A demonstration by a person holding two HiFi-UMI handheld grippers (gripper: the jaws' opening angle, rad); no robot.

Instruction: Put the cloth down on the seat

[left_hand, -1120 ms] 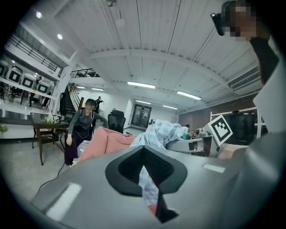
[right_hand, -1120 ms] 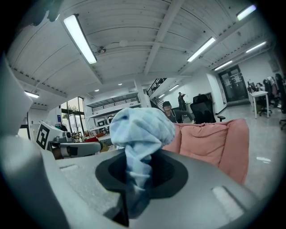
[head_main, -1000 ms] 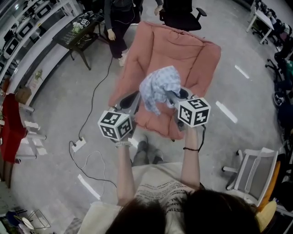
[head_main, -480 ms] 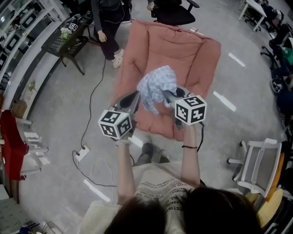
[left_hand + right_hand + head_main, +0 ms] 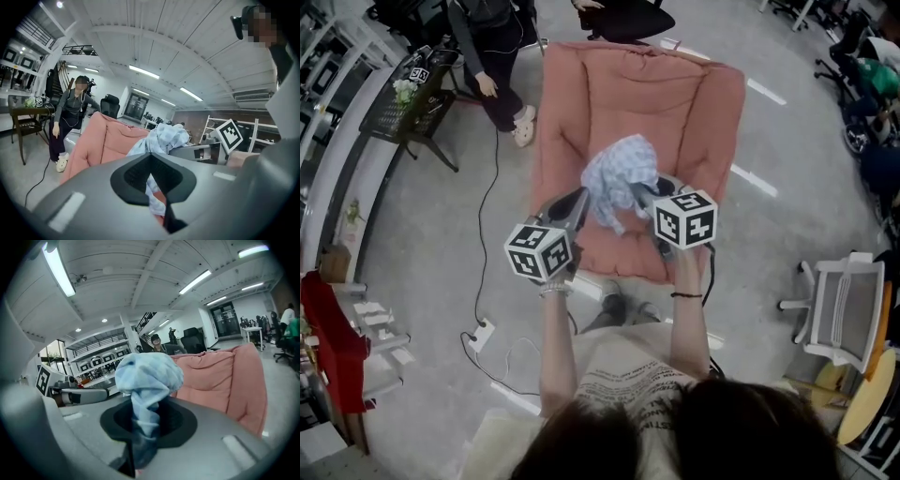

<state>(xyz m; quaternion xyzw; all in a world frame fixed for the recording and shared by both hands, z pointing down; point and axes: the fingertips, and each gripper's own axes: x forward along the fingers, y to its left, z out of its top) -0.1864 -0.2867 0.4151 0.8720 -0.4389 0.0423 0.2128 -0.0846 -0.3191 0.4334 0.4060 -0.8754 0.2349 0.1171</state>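
Note:
A light blue checked cloth (image 5: pixel 622 176) hangs bunched between my two grippers, above the front of the pink armchair's seat (image 5: pixel 675 103). My left gripper (image 5: pixel 578 199) is at the cloth's left edge, and in the left gripper view a strip of cloth (image 5: pixel 151 183) runs through its nearly closed jaws. My right gripper (image 5: pixel 639 190) is shut on a twisted bundle of the cloth (image 5: pixel 143 394), which balloons above the jaws. The seat (image 5: pixel 220 376) fills the background behind both grippers, and the other gripper's marker cube (image 5: pixel 230 133) shows to the right.
A person (image 5: pixel 487 47) stands by the seat's far left corner, beside a dark side table (image 5: pixel 403 98). A cable and power strip (image 5: pixel 483 330) lie on the floor at left. A white chair (image 5: pixel 844 309) stands at right, and an office chair (image 5: pixel 619 14) stands behind the seat.
Both grippers have carried the cloth forward and lower over the seat, which now sits closer beneath them. Neither grip has changed.

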